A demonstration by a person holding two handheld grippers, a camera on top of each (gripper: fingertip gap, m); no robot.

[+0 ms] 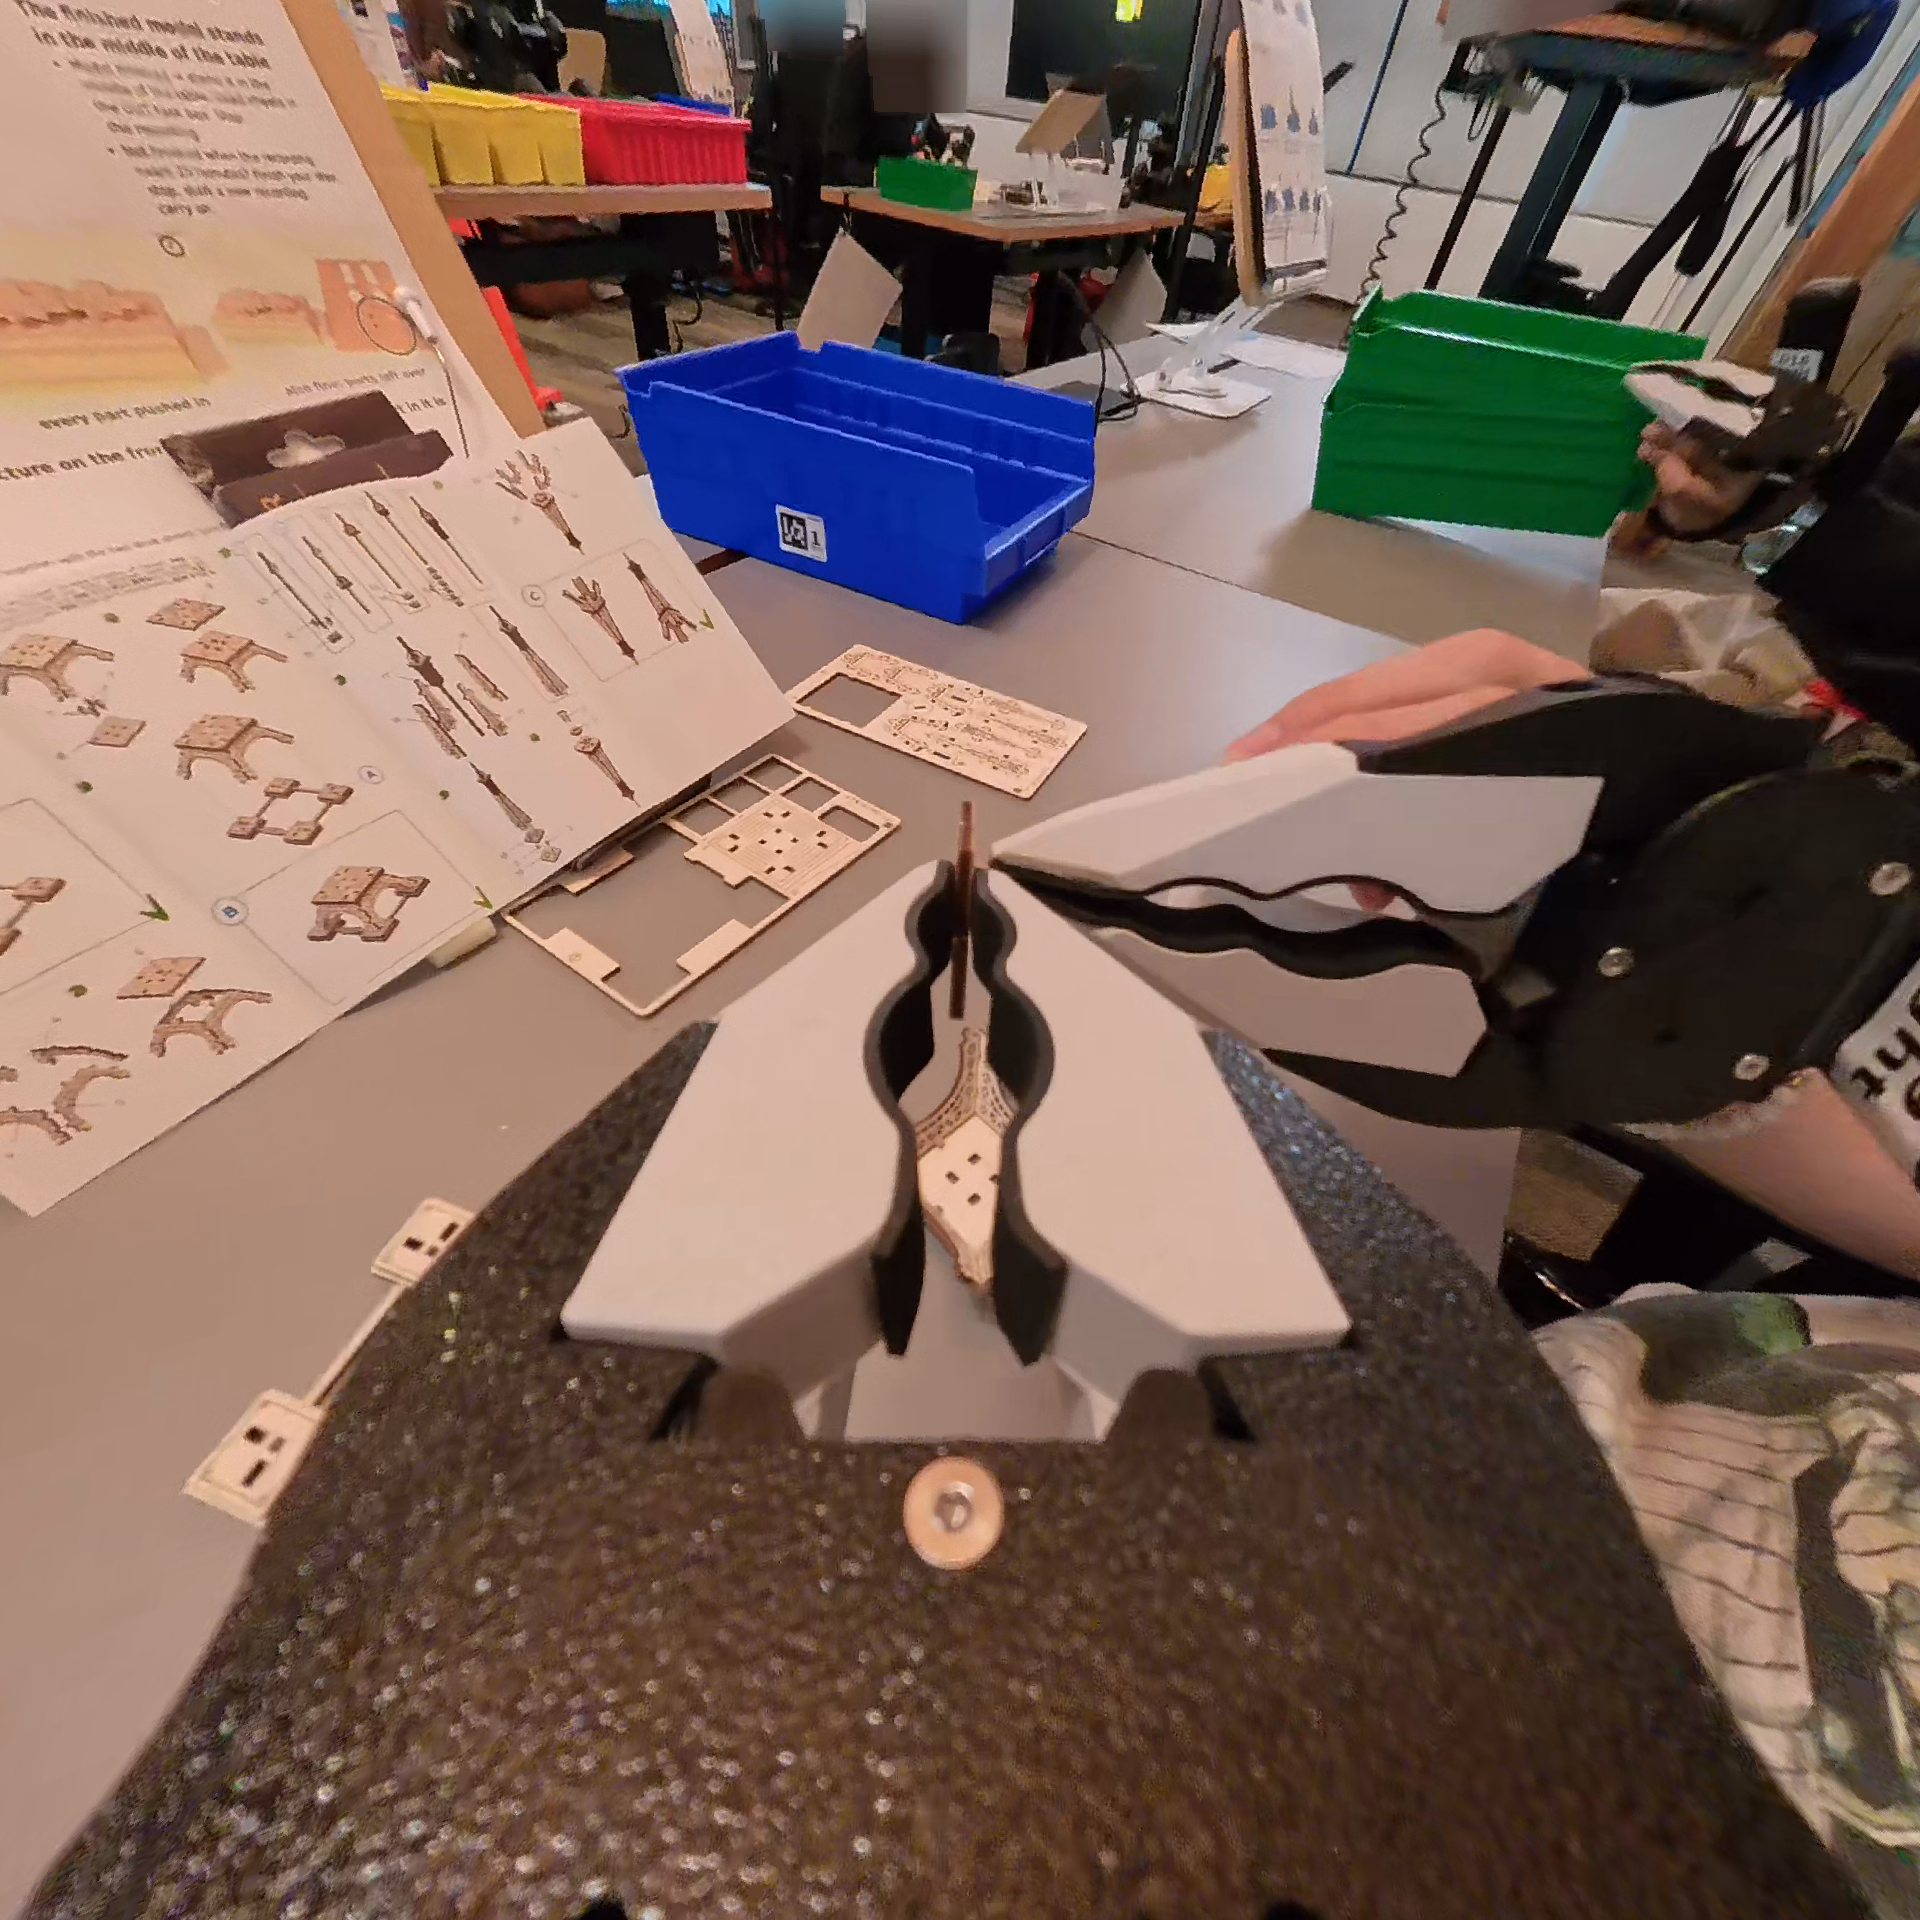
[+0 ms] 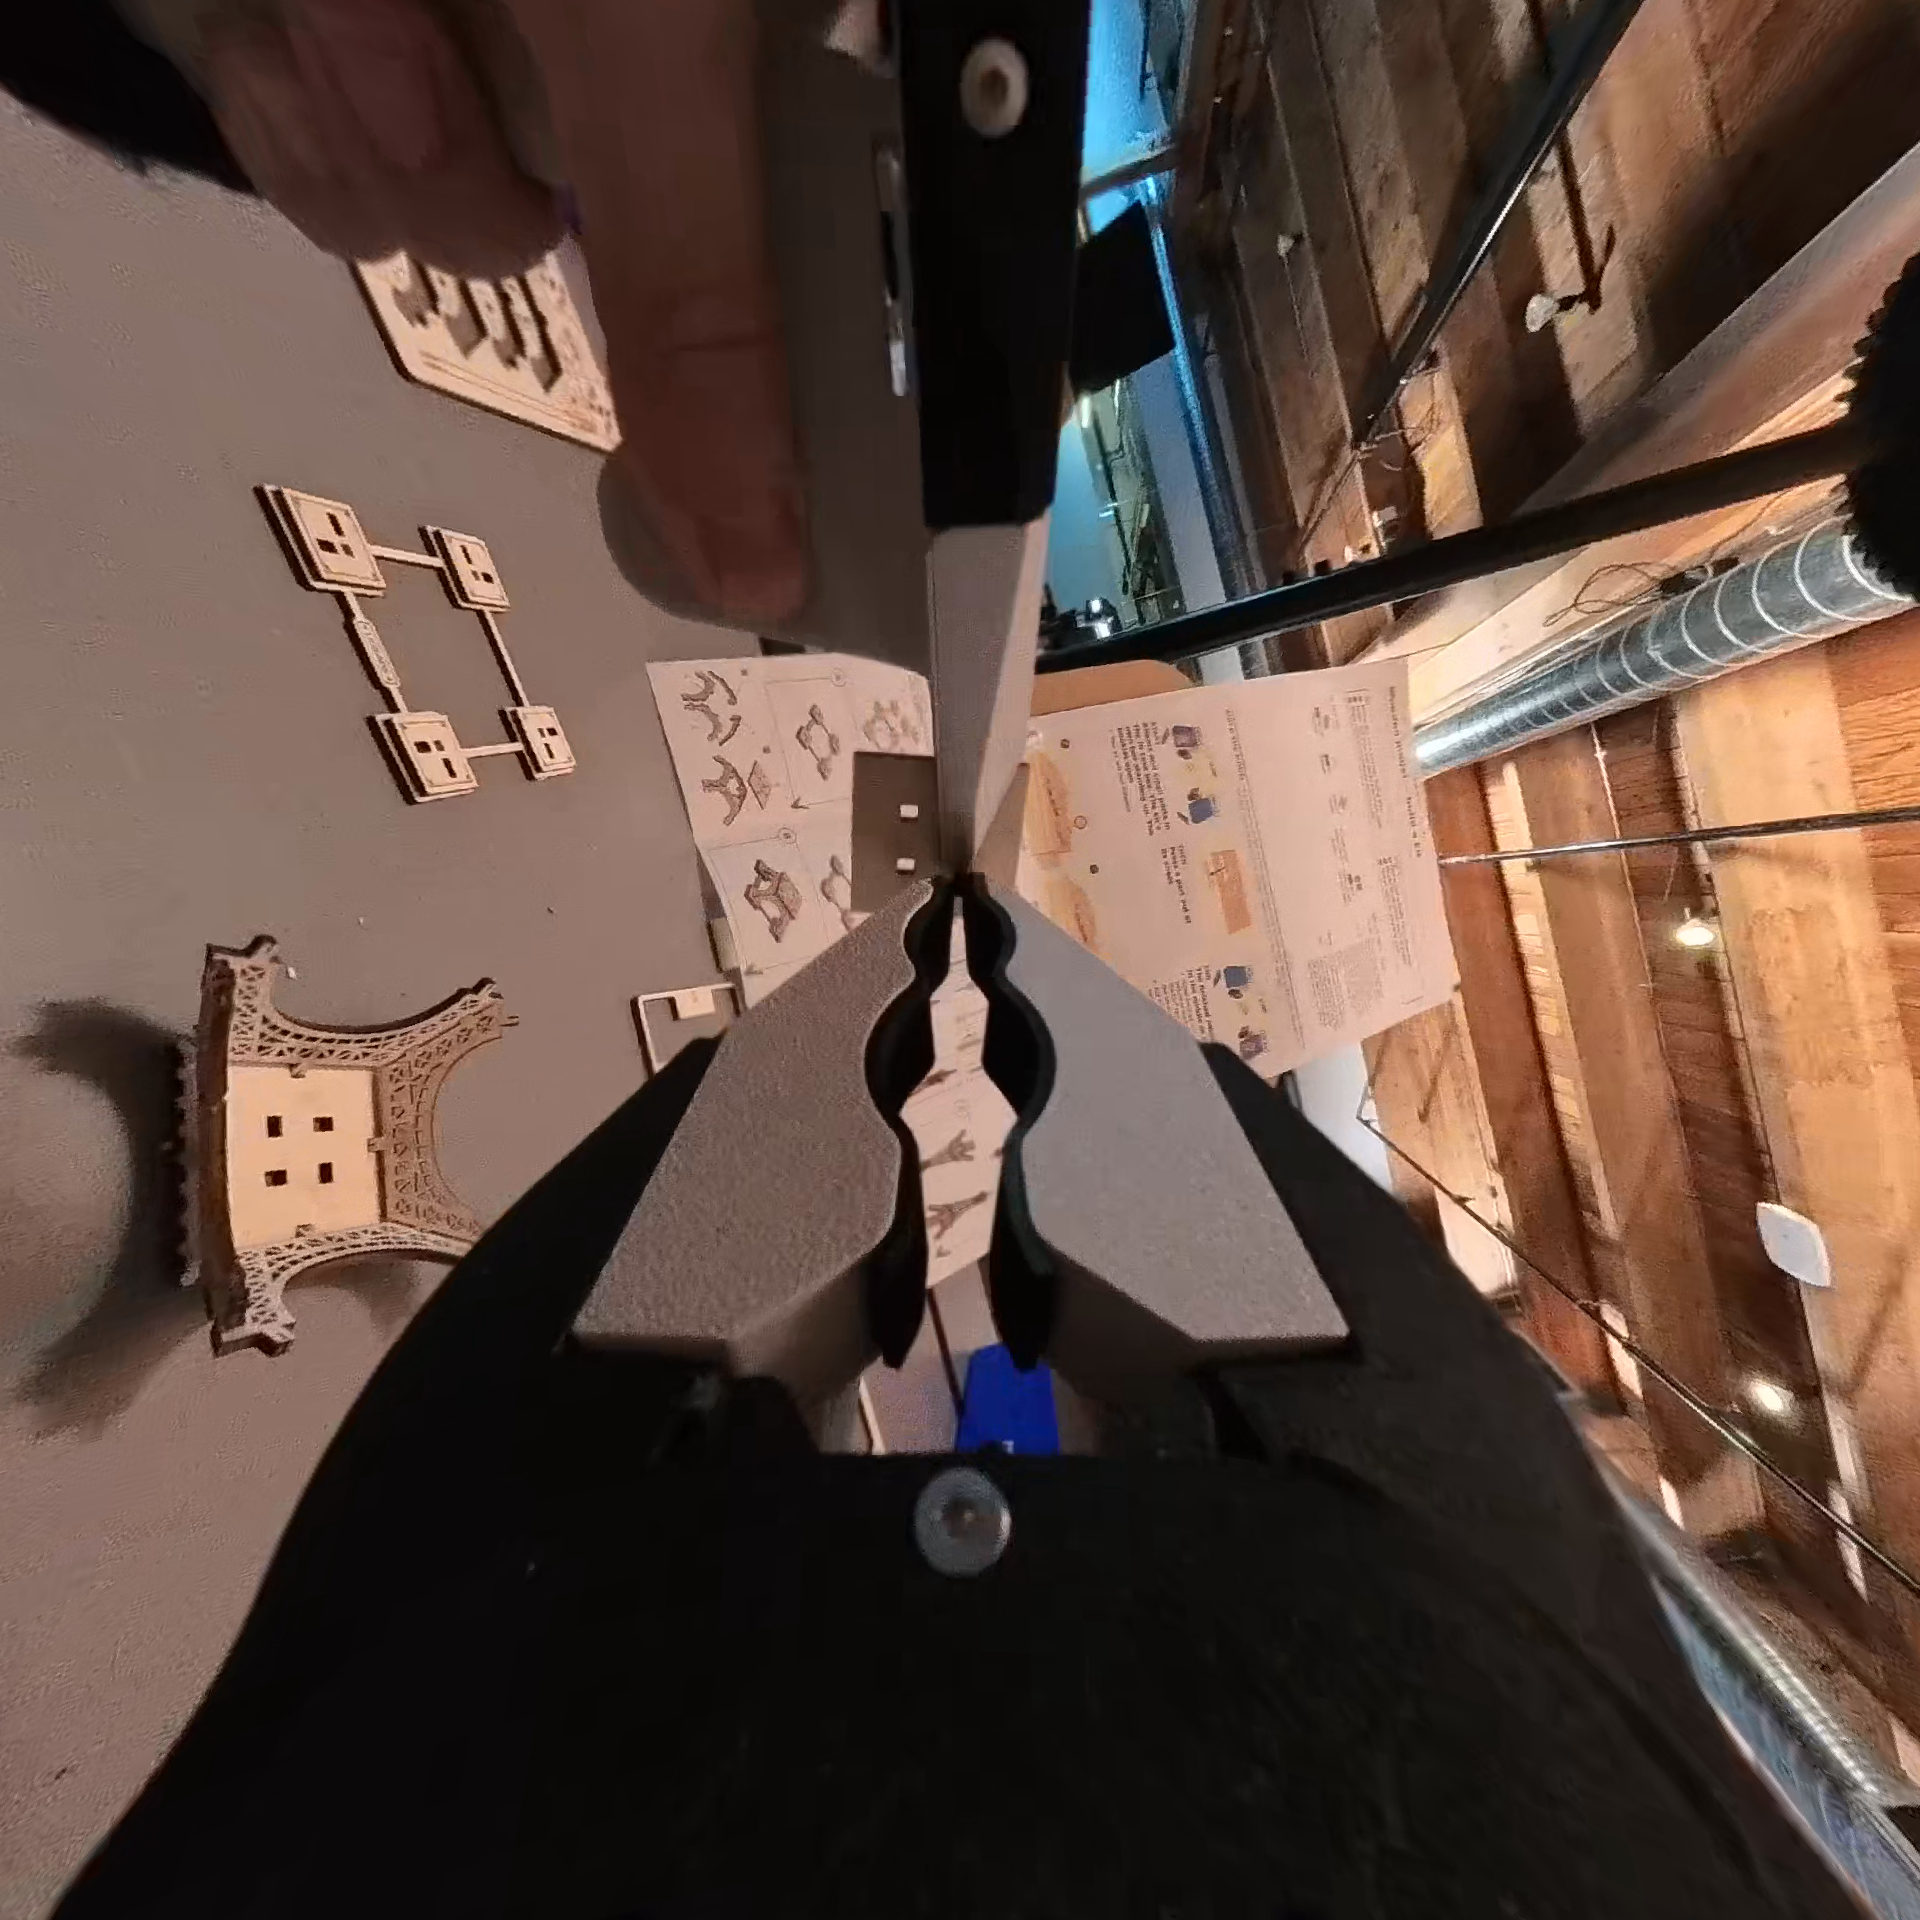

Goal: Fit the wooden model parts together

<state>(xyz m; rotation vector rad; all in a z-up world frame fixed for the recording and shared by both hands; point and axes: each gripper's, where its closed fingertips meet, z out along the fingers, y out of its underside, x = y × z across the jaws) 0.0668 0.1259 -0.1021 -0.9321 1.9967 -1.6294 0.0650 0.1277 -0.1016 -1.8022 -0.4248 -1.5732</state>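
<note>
left tool [image 1: 961, 883]: pinching thin wooden piece [image 1: 964, 940] | right tool [image 2: 954, 883]: tips together, nothing seen inside | tower base [image 2: 312, 1148]: on desk [image 2: 156, 623]

The square wooden base frame [image 1: 343, 1340] is mostly hidden behind the left claw's body; the instruction sheet [image 1: 260, 748] is cut off at the left edge.
</note>
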